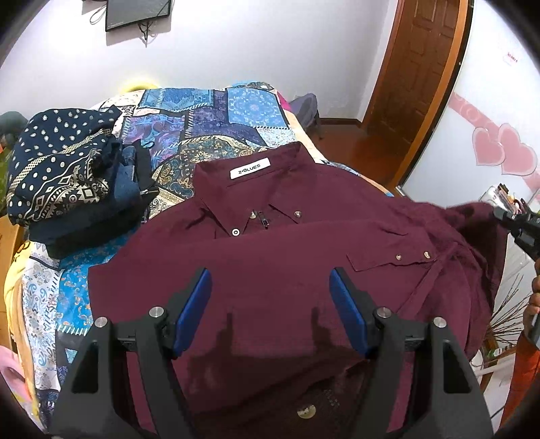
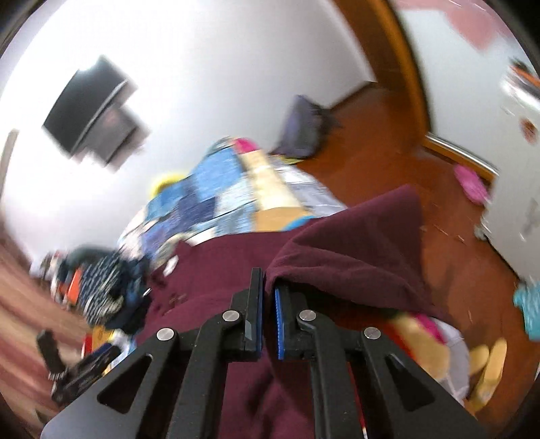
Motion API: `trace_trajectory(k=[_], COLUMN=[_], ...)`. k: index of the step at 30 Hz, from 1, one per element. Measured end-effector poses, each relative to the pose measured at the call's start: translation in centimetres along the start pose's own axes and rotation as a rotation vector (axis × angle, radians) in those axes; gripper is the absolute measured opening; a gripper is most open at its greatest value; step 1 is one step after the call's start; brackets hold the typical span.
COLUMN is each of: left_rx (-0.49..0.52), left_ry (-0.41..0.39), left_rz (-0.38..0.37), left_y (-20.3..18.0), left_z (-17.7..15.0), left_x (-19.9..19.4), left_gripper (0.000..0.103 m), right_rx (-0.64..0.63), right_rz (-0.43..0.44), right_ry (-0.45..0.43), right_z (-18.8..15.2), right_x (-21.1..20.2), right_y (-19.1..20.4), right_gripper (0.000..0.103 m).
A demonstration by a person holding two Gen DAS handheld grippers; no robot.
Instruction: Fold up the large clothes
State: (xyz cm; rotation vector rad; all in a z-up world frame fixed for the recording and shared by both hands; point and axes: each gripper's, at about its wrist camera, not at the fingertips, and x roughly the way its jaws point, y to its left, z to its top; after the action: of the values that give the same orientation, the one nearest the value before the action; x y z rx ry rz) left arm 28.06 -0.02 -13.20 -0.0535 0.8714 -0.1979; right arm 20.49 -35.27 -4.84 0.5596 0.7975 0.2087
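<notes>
Maroon shirt [image 1: 287, 277] spread front-up across the centre and lower part of the left wrist frame, on a bed covered by a blue patchwork quilt [image 1: 209, 125]. Collar toward the upper middle, with a white neck label [image 1: 249, 168] showing. Top of the placket buttoned; one sleeve laid across the chest, its cuff with two snaps [image 1: 391, 258] right of centre. Large button [image 1: 306, 412] near the bottom edge.

Left gripper [image 1: 270, 304] low in the frame, above the shirt front, blue pads [image 1: 192, 310] spread wide with nothing between them, its shadow falling on the cloth.

Right gripper [image 2: 268, 317] at lower centre of the right wrist frame, jaws pressed nearly together and pinching a fold of the same maroon shirt [image 2: 354, 250], cloth draped over the right-hand finger and rising in a peak toward centre right. Same gripper visible at the right edge of the left wrist frame as a black tip [image 1: 516, 223] against the raised maroon fabric.

Pile of navy patterned clothes [image 1: 67, 175] at the left of the frame, beside the shirt on the quilt. Wall-mounted screen [image 1: 136, 13] at upper left, wooden door [image 1: 422, 67] at upper right, pink hearts [image 1: 503, 152] on the white panel at right. Right wrist frame heavily blurred; wooden floor [image 2: 388, 135] at upper right.
</notes>
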Motion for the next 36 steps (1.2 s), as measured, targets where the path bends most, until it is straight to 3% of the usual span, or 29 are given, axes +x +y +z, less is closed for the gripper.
trace_trajectory(k=[6,10,13,19,22,24,27,31,36], left_rx=[-0.005,-0.019,-0.014,0.038,0.04,0.042,0.047,0.048,0.034], left_ry=[0.003,0.02,0.042,0.038,0.034,0.028,0.022,0.024,0.038], left_rz=[-0.014,-0.034,-0.053,-0.034,-0.037,-0.036,-0.029,-0.021,-0.013], left_y=[0.6,1.1,0.9,-0.4,-0.7,-1.0,-1.3,-1.4,-1.2], left_z=[-0.6,-1.1,-1.6,-2.0,-1.7,-1.6,-1.4,-1.2,-1.1], left_x=[-0.4,-0.1,0.3,0.4,0.3,0.2,0.1,0.4,1.0], left_gripper=[0.071,0.071,0.071,0.071,0.071,0.071,0.071,0.071,0.071], right_rx=[-0.208,-0.26,-0.238,-0.281,-0.288,-0.265,-0.18,-0.01,0.169], right_rz=[0.059,0.008,-0.017,-0.067,-0.092,-0.103,-0.133,-0.148,-0.199], right_ry=[0.15,0.297,0.342,0.279,0.224,0.164,0.079,0.032,0.058], right_z=[-4.3,-8.1,-8.8,-7.3,-6.2,-5.3,-4.1,-2.7,-2.9], right_x=[3.5,7.4,8.4,5.8,3.8,3.0,1.1,0.3,2.2], right_y=[6.3,6.2,5.2,7.2,7.3,7.3,5.8,2.2,-2.9], right_gripper=[0.005,0.006,0.006,0.013,0.033,0.055,0.069,0.072,0.072])
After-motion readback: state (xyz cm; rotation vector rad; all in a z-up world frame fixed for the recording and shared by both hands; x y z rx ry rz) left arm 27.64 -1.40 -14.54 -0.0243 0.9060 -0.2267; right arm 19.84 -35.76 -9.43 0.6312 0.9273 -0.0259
